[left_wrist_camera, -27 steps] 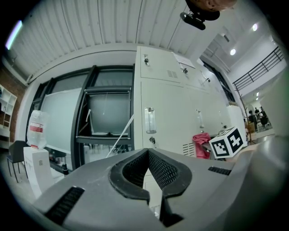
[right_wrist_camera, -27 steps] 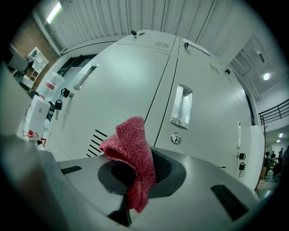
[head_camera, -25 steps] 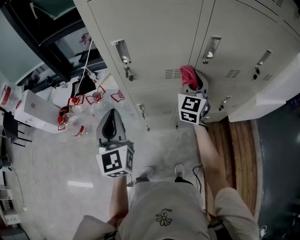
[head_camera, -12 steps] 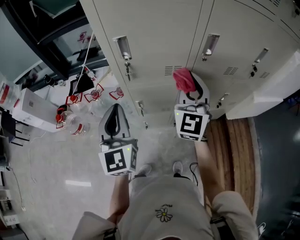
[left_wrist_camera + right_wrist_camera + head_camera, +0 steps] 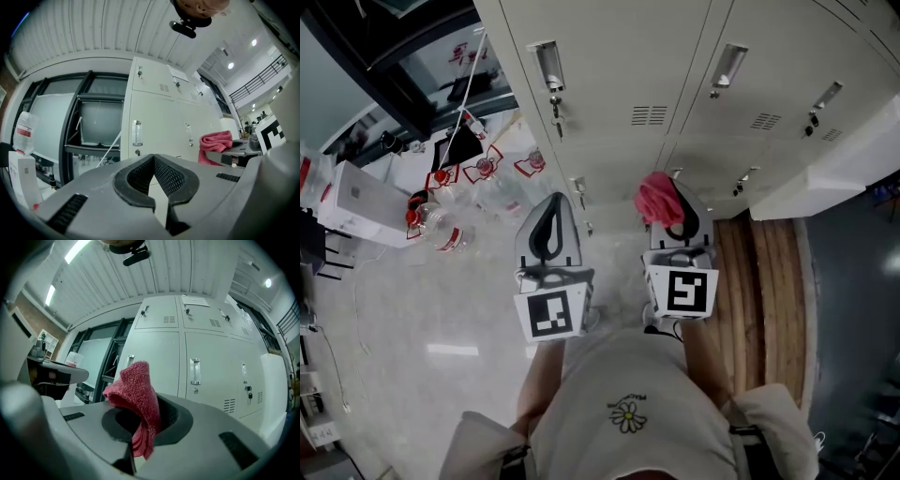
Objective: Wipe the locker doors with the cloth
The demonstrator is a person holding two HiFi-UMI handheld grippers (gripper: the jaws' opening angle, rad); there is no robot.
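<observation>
The big grey lockers stood in front of the person. The locker doors were all closed.

The pale floor lay below, with some clear bottles far off to the left. I could not tell how many.

A second before, the right gripper had pressed the cloth on a door, just by the little slits. Now it had come back and down, and the cloth was off the door. I think that one rub was over, and the cloth would have to go back on a door before more wiping could happen.

The cloth was red and fluffy. The right gripper's jaws were squeezed on its bottom part, and the rest stuck up in a floppy lump.

The left gripper hung near the right one, away from the lockers. Its jaws were pushed together with nothing in them.

Counting: two grippers and one cloth. In the head view I counted three shiny handles and three sets of slits.
</observation>
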